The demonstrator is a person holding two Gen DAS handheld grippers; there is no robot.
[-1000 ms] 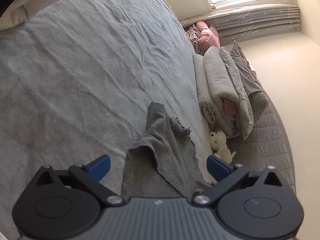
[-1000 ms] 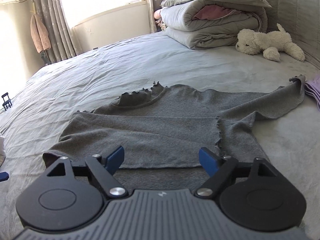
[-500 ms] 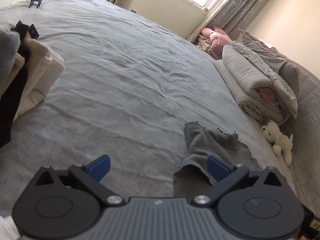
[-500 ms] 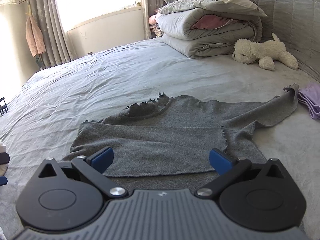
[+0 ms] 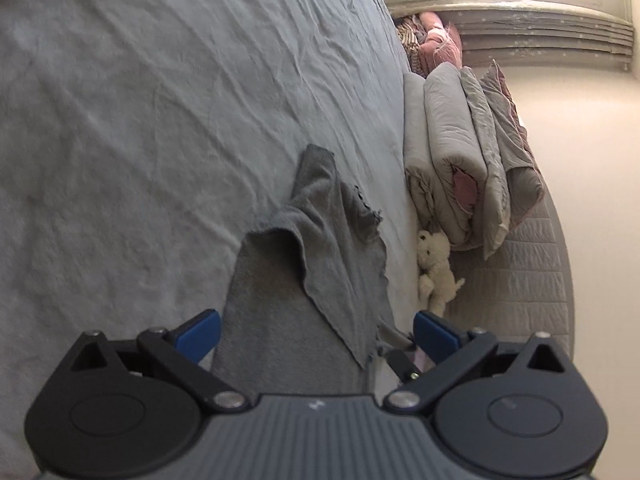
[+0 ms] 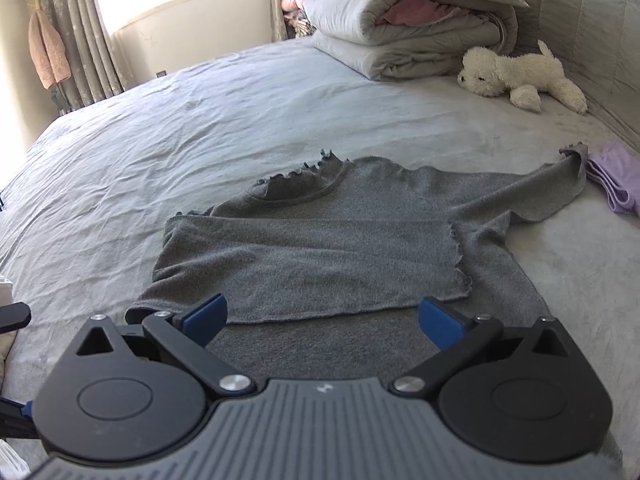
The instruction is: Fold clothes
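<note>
Since a second ago my right gripper [image 6: 322, 318] has lifted, fingers apart, empty; left gripper [image 5: 316, 330] likewise apart. Grey sweater [image 6: 340, 248] lies mid-bed [image 6: 200, 120], neckline toward the headboard, probably, sleeve-to-sleeve crosswise.

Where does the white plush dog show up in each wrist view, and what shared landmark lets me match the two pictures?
Left wrist: the white plush dog is right of centre, just past the grey sweater, below the folded duvet stack.
Right wrist: the dog lies at upper right, right of the duvet stack, well beyond the sweater.
Shared landmark: the folded duvet stack with its pink lining.
</note>
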